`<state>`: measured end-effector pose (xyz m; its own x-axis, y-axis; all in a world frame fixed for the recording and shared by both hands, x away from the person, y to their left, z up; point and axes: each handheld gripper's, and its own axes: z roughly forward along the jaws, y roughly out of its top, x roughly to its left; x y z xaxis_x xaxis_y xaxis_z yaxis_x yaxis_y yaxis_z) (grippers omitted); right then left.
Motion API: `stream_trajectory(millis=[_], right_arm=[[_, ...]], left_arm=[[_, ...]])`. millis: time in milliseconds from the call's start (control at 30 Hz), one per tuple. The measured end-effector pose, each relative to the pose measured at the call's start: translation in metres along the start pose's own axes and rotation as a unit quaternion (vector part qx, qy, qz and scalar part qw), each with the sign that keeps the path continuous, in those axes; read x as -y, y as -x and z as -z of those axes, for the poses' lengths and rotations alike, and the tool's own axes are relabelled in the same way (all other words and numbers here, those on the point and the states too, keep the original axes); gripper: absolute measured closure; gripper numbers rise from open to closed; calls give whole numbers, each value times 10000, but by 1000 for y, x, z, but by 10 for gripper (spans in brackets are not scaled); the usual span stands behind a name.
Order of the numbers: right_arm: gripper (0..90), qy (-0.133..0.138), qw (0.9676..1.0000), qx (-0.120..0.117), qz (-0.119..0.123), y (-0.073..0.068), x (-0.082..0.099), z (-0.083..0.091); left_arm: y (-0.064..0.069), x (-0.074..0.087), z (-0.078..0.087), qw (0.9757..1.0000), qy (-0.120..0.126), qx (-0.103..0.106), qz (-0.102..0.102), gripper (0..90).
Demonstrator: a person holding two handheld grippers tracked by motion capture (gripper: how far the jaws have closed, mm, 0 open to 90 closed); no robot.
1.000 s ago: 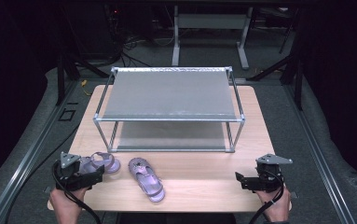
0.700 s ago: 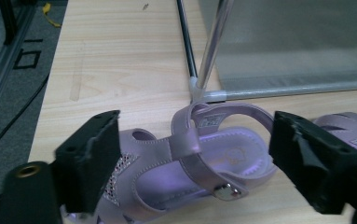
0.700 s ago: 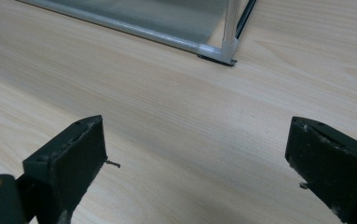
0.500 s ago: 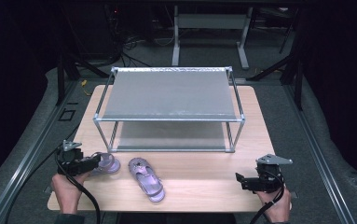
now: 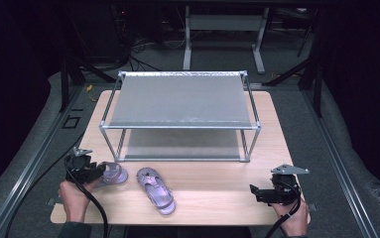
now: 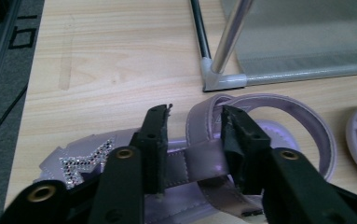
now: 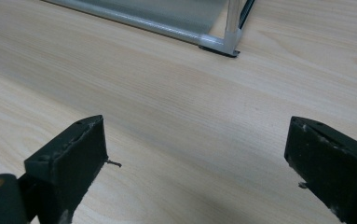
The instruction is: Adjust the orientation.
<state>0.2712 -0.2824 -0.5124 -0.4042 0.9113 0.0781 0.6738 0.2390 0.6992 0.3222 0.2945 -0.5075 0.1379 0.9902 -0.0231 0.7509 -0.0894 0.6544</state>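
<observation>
Left gripper [image 5: 95,172] at the near left of the wooden table [image 5: 217,198], jaws have just been closing and now sit narrow around the straps of the lilac sandal [image 5: 112,173]. In the left gripper view the two black jaws straddle the sandal's [image 6: 241,140] crossing straps, strap between them, pads at or against it; a rhinestone patch shows on the part nearer the camera. That sandal lies just in front of the left front leg of the metal shoe rack [image 5: 180,119]. Second lilac sandal [image 5: 155,190] lies sole down just to its right, apart from it, untouched, toe toward the near edge. Right gripper [image 5: 253,191] rests at the near right corner, well apart from both sandals; right gripper view shows its jaws wide, bare tabletop between them, rack corner foot [image 7: 220,44] beyond
</observation>
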Motion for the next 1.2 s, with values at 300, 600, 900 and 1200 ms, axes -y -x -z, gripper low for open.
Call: stream_trajectory(millis=[300,600,900,1200], right_arm=[[52,89,9999,-37,-58,0,-3,-1],[53,90,9999,-41,-68,2,-3,2],[53,77,9999,-49,-55,0,-2,2],[53,28,10000,-47,-23,-3,-1,0]], left_arm=[[4,0,-5,9998,-131,-107,-115,780],[3,2,4,9993,-47,-229,-305,825],[-4,9,33,9955,361,60,-876,837],[3,11,44,9731,667,623,-2117,838]])
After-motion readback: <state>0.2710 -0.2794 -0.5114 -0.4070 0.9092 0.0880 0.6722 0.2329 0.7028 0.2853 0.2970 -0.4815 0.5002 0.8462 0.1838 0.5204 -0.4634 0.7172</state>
